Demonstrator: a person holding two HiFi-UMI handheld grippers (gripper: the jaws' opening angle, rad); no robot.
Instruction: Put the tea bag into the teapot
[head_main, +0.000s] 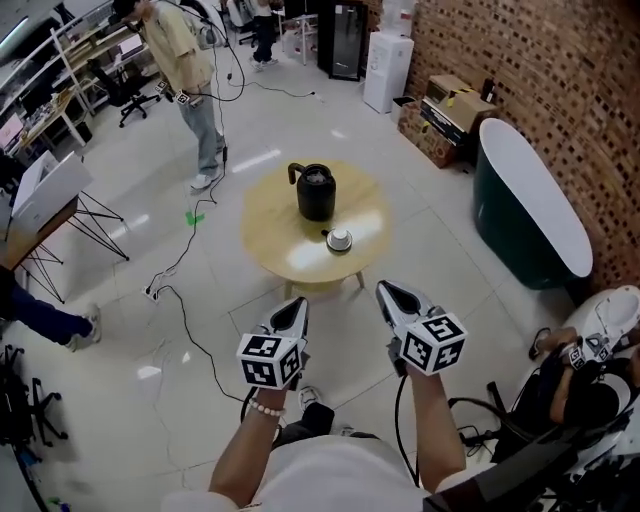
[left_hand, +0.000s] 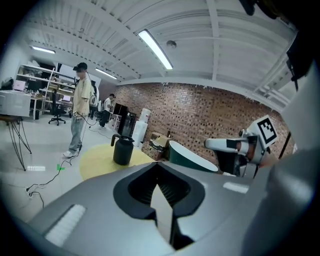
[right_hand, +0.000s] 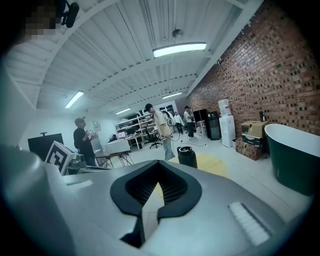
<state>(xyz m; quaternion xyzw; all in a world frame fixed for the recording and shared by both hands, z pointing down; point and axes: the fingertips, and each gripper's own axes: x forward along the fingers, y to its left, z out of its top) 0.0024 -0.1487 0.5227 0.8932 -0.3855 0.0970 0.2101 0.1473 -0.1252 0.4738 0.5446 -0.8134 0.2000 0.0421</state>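
Observation:
A black teapot (head_main: 316, 192) with its lid on stands near the middle of a round wooden table (head_main: 275, 235). Beside it, on the near side, sits a small white dish (head_main: 339, 239); what it holds is too small to tell. My left gripper (head_main: 299, 306) and right gripper (head_main: 385, 290) hover side by side over the floor, short of the table's near edge. Both are shut with nothing between the jaws. The left gripper view looks past shut jaws (left_hand: 159, 172) at the teapot (left_hand: 123, 150). Past shut jaws (right_hand: 159, 172), the right gripper view also shows the teapot (right_hand: 187, 156).
A person (head_main: 190, 70) stands beyond the table at the back left. Cables (head_main: 185, 320) trail over the floor to the left. A dark green bathtub (head_main: 530, 200) and cardboard boxes (head_main: 445, 110) line the brick wall on the right. Someone sits at the lower right (head_main: 585, 380).

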